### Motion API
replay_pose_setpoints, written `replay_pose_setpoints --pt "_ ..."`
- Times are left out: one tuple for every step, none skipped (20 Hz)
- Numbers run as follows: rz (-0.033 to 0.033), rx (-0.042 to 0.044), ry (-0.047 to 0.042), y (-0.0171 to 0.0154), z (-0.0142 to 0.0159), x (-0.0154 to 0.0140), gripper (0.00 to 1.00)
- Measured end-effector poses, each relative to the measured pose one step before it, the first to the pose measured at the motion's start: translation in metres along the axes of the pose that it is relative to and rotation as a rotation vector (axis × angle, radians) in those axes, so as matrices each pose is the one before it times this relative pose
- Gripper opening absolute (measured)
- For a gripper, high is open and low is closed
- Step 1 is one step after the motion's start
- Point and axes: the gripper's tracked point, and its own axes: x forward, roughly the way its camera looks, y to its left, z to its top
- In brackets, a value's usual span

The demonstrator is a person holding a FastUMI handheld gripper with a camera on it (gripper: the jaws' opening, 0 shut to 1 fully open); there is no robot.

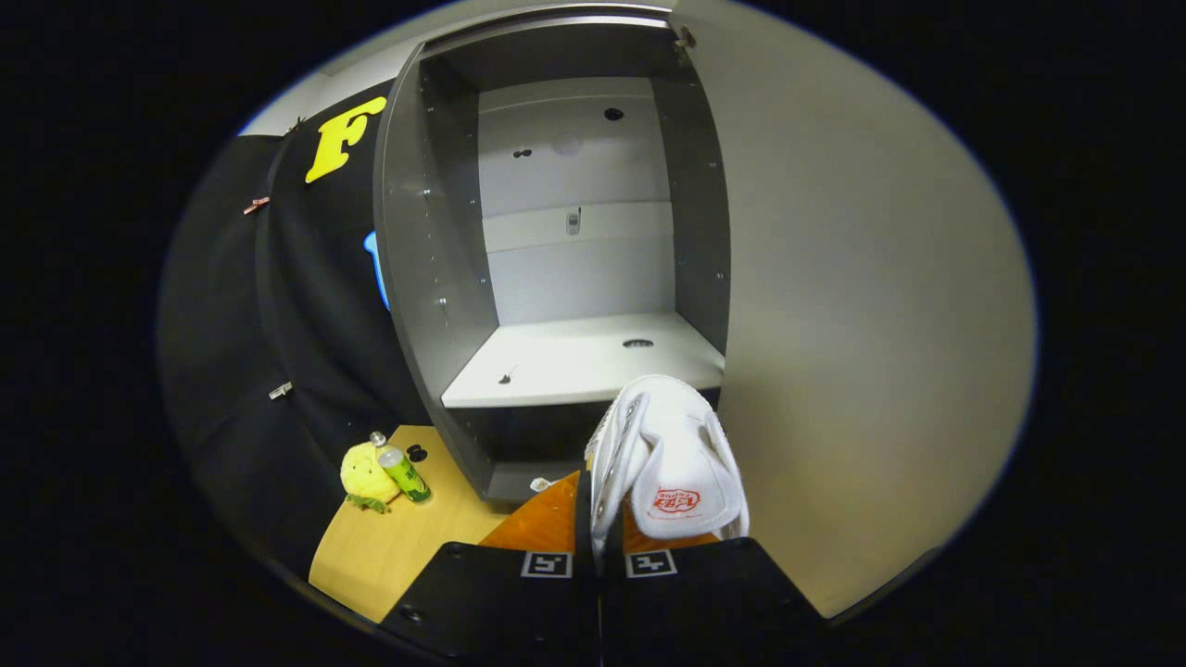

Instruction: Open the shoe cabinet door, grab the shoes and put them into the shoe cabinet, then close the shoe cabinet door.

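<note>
My gripper (598,533) is shut on a white shoe (667,454), pinching its side wall and tongue with the toe pointing away from me. The shoe hangs in front of the open shoe cabinet (574,232), just below and short of the pale shelf (574,366). The cabinet door (862,324) is swung wide open on the right, close beside the shoe. The cabinet's inside is grey with a white back panel. A dark lower compartment lies under the shelf.
To the left of the cabinet, on the wooden floor (398,547), lie a yellow plush toy (366,474) and a small green bottle (405,472). An orange surface (542,523) shows just ahead of the fingers.
</note>
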Motion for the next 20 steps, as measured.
replay_pose_setpoints --pt "0.00546 -0.00497 -0.0123 0.00345 0.01289 0.00629 0.06" --pt "0.00345 -0.00921 -0.00614 0.00313 0.01108 0.00708 0.06" --pt "0.00177 -0.00757 -0.01132 0.00277 0.0116 0.00915 0.06" --pt "0.00185 -0.00525 -0.00559 0.00168 0.00988 0.00852 0.06" --pt "0.00116 -0.00261 -0.00622 0.00253 0.00937 0.01184 0.06" --pt "0.00146 0.00713 0.00072 0.001 0.00755 0.0106 0.06" --pt "0.0009 -0.00231 0.00722 0.00059 0.0057 0.01159 0.06" --pt "-0.00263 -0.00643 -0.00019 0.0 0.00521 0.01254 0.06" --pt "-0.00538 -0.0157 0.00371 -0.00093 0.00236 0.01327 0.06" --pt "-0.00298 -0.01972 0.00615 0.00056 0.00132 0.01277 0.06" --pt "0.00113 -0.01429 0.01652 0.00263 -0.00207 0.01492 0.06" --pt "0.00488 -0.00776 0.01999 0.0027 -0.00104 0.01341 0.06" --pt "0.00476 -0.00349 0.01226 0.00127 -0.00041 0.0122 0.06" --pt "0.00429 0.00205 0.01488 0.00239 -0.0011 0.01344 0.06" --pt "0.00174 -0.00587 0.014 0.00123 -0.00038 0.0139 0.06" --pt "-0.00202 -0.01537 0.01071 0.00227 0.00062 0.01536 0.06" --pt "-0.00337 -0.02361 0.00829 0.00099 0.00087 0.01488 0.06" --pt "-0.00293 -0.02102 0.00601 0.00088 0.00307 0.0134 0.06" --pt "0.00315 -0.01138 0.00897 0.00223 0.00435 0.01302 0.06" --pt "0.00395 -0.00674 0.0086 0.0017 0.00463 0.01193 0.06"
